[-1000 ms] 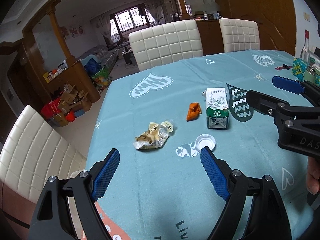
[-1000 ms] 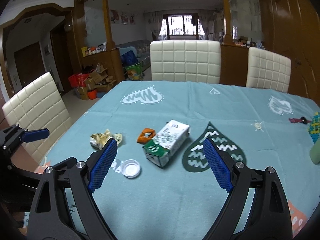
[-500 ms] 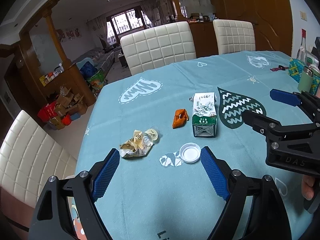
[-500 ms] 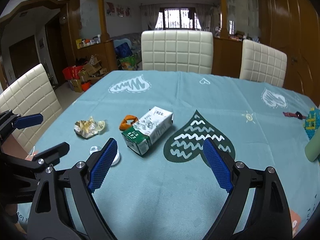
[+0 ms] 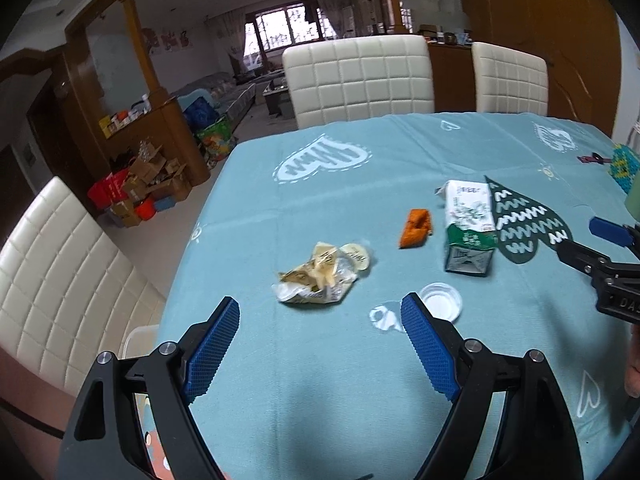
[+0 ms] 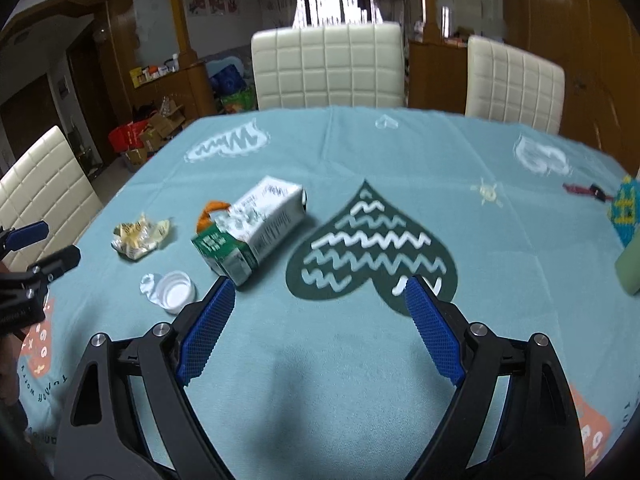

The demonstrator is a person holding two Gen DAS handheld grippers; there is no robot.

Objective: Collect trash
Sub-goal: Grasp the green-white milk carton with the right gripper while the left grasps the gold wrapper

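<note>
The trash sits mid-table on the blue cloth (image 6: 344, 344) — carton (image 6: 250, 234) on its side, orange scrap (image 5: 416, 228), wrapper (image 5: 320, 276), white lid (image 5: 440, 304). It all looks bigger than a second ago; both grippers have come in lower. Left gripper (image 5: 320, 350) is wide apart, empty, aimed at the wrapper. Right gripper (image 6: 320, 330) has narrowed slightly, nothing between, near the carton.

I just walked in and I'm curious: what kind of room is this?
Most likely a home dining room: a table under a blue printed cloth, padded white chairs around it, and a sitting area by a window beyond.
</note>
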